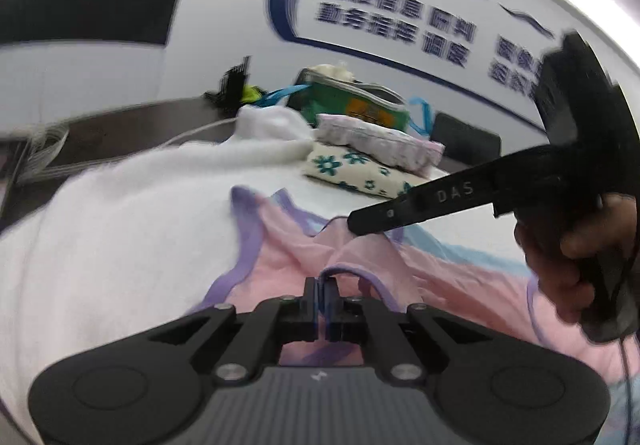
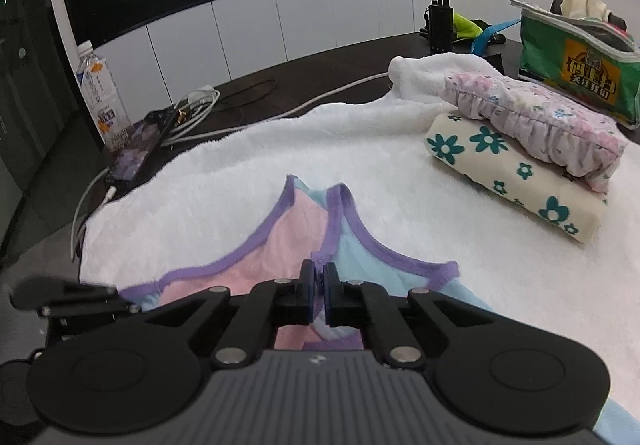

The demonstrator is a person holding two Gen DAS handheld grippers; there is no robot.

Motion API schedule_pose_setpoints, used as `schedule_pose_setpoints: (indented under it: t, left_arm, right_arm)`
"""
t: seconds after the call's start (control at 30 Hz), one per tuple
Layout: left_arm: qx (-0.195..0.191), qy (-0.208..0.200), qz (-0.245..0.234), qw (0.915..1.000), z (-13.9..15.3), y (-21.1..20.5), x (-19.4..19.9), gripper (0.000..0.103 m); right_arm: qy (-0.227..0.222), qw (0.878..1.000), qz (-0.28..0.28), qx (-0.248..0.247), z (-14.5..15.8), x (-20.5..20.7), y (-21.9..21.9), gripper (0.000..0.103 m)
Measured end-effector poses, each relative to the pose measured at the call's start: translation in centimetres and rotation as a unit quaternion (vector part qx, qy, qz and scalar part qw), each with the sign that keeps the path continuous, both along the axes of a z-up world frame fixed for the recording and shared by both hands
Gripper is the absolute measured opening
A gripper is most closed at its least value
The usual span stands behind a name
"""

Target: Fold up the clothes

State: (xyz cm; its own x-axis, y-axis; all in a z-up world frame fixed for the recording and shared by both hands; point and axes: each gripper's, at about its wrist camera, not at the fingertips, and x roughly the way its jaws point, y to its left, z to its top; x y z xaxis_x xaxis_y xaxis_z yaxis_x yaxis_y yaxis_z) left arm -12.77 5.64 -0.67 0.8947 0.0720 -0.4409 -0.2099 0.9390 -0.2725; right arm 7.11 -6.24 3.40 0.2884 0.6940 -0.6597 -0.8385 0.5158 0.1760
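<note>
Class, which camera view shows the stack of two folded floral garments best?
The right wrist view: the stack of two folded floral garments appears sharp, near and whole on the white fluffy towel. The left wrist view shows it smaller, motion-blurred.

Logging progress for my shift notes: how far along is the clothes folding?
Done: two folded pieces stacked on the white towel. In hand: the pink-and-blue tank top, pinched at its purple trim by left gripper and right gripper. Left: folding and stacking it.
</note>
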Motion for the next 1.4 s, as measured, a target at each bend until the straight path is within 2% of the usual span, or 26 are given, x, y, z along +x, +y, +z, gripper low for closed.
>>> schedule_pose_setpoints:
  t: [0.17, 0.27, 0.4, 0.47, 0.6, 0.73, 0.83, 0.9, 0.93, 0.97, 1.13, 1.3, 1.4]
  left_arm:
    - [-0.040, -0.009, 0.016, 0.9990, -0.5, 1.0, -0.5, 0.001]
    - [-0.077, -0.019, 0.033, 0.9963, -1.0, 1.8, -0.9, 0.001]
    - [-0.118, -0.022, 0.045, 0.9918, -1.8, 2.6, -1.2, 0.001]
    - [-0.122, -0.021, 0.045, 0.9913, -2.0, 2.7, -1.3, 0.002]
    - [-0.127, -0.023, 0.048, 0.9905, -2.1, 2.9, -1.6, 0.001]
    - [-0.133, -0.027, 0.050, 0.9895, -2.1, 3.0, -1.8, 0.001]
    - [-0.138, -0.032, 0.053, 0.9885, -2.2, 2.9, -1.9, 0.001]
    - [-0.139, -0.034, 0.053, 0.9882, -2.3, 2.9, -2.0, 0.001]
    - [-0.141, -0.035, 0.054, 0.9879, -2.3, 2.9, -2.0, 0.001]
    - [-0.142, -0.036, 0.054, 0.9877, -2.3, 2.9, -2.1, 0.001]
    - [-0.149, -0.047, 0.057, 0.9860, -2.2, 3.1, -2.6, 0.001]
    - [-0.149, -0.060, 0.058, 0.9852, -1.9, 3.2, -3.0, 0.001]
    - [-0.155, -0.051, 0.054, 0.9851, -2.2, 3.2, -3.0, 0.001]
  right_arm:
    - [0.011, 0.999, -0.013, 0.030, 0.1, 0.6, -0.5, 0.012]
    - [0.008, 0.999, -0.026, 0.034, 0.6, 1.0, -1.8, 0.012]
    - [0.039, 0.998, -0.015, 0.053, 0.2, 1.2, -2.4, 0.012]
    - [0.057, 0.996, -0.008, 0.064, 0.0, 1.3, -2.6, 0.012]
    - [0.092, 0.992, 0.006, 0.086, -0.5, 1.4, -3.0, 0.021]
    - [0.127, 0.986, 0.020, 0.108, -1.0, 1.5, -3.3, 0.025]
    - [0.142, 0.984, 0.026, 0.102, -1.5, 1.5, -3.1, 0.025]
    - [0.153, 0.983, 0.034, 0.099, -2.0, 1.4, -2.7, 0.020]
    - [0.162, 0.981, 0.044, 0.102, -2.2, 1.3, -2.4, 0.004]
    - [0.165, 0.980, 0.049, 0.105, -2.4, 1.2, -2.1, 0.001]
    - [0.129, 0.985, 0.035, 0.113, -0.1, 1.4, -1.2, 0.001]
    - [0.072, 0.994, 0.039, 0.073, 2.1, 0.9, 0.7, 0.001]
    - [0.041, 0.998, 0.039, 0.039, 2.0, 0.5, 1.8, 0.001]
